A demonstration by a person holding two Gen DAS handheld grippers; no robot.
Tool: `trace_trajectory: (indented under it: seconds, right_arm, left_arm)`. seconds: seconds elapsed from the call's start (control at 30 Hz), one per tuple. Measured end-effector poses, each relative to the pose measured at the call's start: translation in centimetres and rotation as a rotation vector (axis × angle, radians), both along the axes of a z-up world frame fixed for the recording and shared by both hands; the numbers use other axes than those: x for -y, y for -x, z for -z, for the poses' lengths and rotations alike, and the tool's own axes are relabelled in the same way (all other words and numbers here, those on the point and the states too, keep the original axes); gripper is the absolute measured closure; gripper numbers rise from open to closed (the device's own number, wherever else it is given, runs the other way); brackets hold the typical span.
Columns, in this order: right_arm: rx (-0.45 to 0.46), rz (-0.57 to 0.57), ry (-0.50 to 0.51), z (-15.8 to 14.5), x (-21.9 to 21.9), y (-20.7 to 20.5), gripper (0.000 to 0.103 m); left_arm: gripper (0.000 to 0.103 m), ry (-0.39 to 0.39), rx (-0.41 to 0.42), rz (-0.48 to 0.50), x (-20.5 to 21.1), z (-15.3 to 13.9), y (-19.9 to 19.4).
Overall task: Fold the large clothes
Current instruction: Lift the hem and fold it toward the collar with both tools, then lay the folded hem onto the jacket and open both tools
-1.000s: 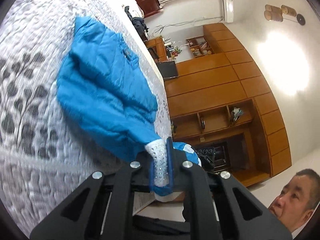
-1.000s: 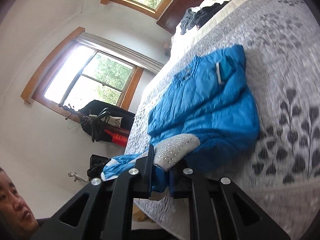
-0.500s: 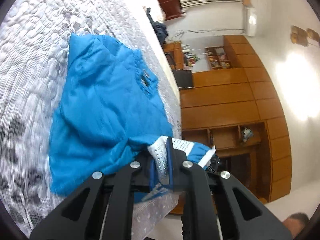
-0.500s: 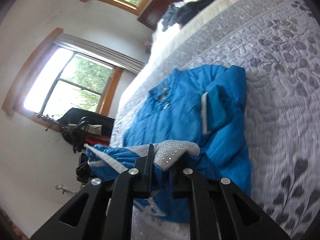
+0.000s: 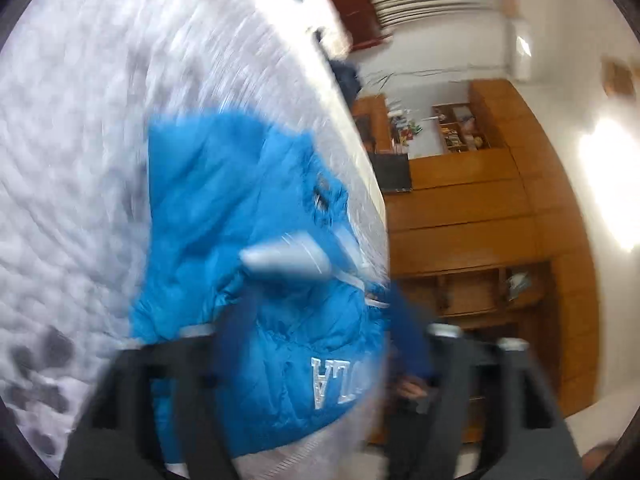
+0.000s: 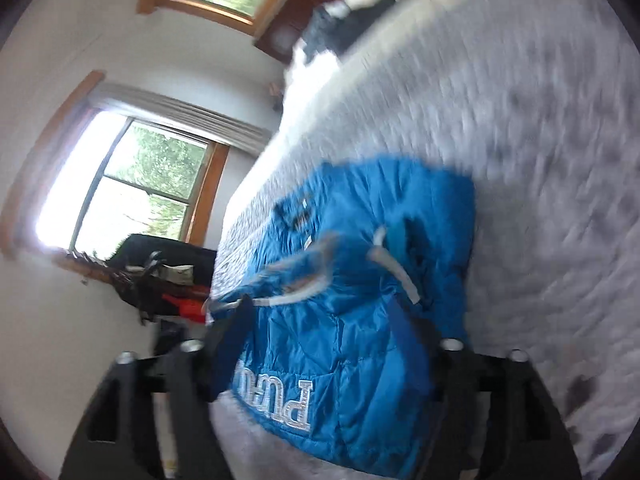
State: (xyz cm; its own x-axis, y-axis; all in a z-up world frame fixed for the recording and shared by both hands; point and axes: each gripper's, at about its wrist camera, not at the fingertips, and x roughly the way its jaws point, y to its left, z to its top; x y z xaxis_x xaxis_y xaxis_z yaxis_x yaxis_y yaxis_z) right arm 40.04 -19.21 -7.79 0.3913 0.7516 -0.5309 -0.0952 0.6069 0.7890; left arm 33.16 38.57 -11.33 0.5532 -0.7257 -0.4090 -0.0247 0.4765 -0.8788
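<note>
Jacket (image 5: 248, 248) on bed (image 5: 80, 140), puffy, light, slippery-looking, best pinched at hem; left claw (image 5: 320, 344) and right claw (image 6: 324, 344) both spread wide, empty.

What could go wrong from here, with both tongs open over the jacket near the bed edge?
1. The blue puffy quilted jacket lies close to the edge of the grey leaf-patterned quilted bedspread; its lettered end may slide off.
2. The left tongs and right tongs are open with the padded fabric between them, so the fold may spring open.
3. Heavy motion blur suggests fast movement; fingers could snag the white drawcords.
</note>
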Motion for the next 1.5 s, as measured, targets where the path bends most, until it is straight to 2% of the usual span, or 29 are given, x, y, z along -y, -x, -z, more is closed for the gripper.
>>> trace_trajectory:
  seconds: [0.07, 0.17, 0.3, 0.37, 0.5, 0.53, 0.57, 0.6, 0.63, 0.67, 0.7, 0.8, 1.0, 1.23, 1.37, 1.5]
  right_arm:
    - [0.058, -0.017, 0.043, -1.5, 0.2, 0.5, 0.031]
    - [0.121, -0.049, 0.13, -2.2, -0.5, 0.6, 0.031]
    - [0.161, -0.095, 0.279, -0.7, -2.3, -0.3, 0.031]
    - [0.154, -0.107, 0.302, 0.2, -2.7, -0.9, 0.031]
    - [0.138, -0.124, 0.32, 1.8, -2.9, -1.9, 0.031]
    - [0.132, -0.129, 0.325, 2.2, -3.0, -2.0, 0.031]
    - [0.131, -0.136, 0.326, 2.5, -3.1, -2.0, 0.038]
    - [0.129, -0.147, 0.324, 2.6, -3.2, -2.0, 0.054]
    - [0.129, -0.165, 0.321, 2.7, -3.4, -1.9, 0.062]
    - [0.146, -0.163, 0.35, 2.5, -3.5, -1.6, 0.073]
    - [0.159, -0.161, 0.367, 2.4, -3.7, -1.5, 0.081]
    - [0.196, -0.147, 0.373, 1.7, -3.6, -0.6, 0.09]
    - [0.273, -0.138, 0.386, -1.1, -4.1, 1.4, 0.092]
    - [0.361, -0.116, 0.412, -4.8, -4.6, 2.4, 0.092]
    - [0.398, -0.091, 0.408, -7.0, -4.5, 1.0, 0.093]
    - [0.44, -0.051, 0.398, -9.4, -4.6, -2.4, 0.093]
  left_arm:
    - [0.02, -0.074, 0.055, 0.019, 0.0, -1.6, 0.3]
    - [0.018, -0.23, 0.104, 0.043, 0.9, -2.4, -0.1]
    - [0.018, -0.339, 0.081, 0.106, 2.6, -0.7, -1.8]
    - [0.018, -0.393, 0.066, 0.118, 3.3, 0.1, -2.8]
    - [0.019, -0.452, 0.065, 0.162, 4.5, 1.2, -3.5]
    - [0.029, -0.463, 0.068, 0.173, 4.8, 1.2, -3.5]
    - [0.052, -0.476, 0.071, 0.183, 5.1, 1.1, -3.4]
    - [0.06, -0.503, 0.068, 0.184, 5.4, 1.1, -3.3]
    - [0.078, -0.527, 0.07, 0.182, 5.5, 1.1, -3.2]
    - [0.088, -0.525, 0.07, 0.187, 5.6, 1.1, -3.2]
    - [0.088, -0.517, 0.073, 0.183, 5.4, 1.1, -3.1]
    - [0.092, -0.498, 0.109, 0.163, 4.9, 0.6, -2.4]
    - [0.094, -0.474, 0.216, 0.146, 4.9, -1.7, 0.0]
    - [0.094, -0.447, 0.322, 0.13, 4.7, -5.9, 1.3]
    - [0.094, -0.459, 0.348, 0.12, 4.4, -8.5, -0.8]
    - [0.094, -0.453, 0.345, 0.105, 3.6, -10.5, -4.9]
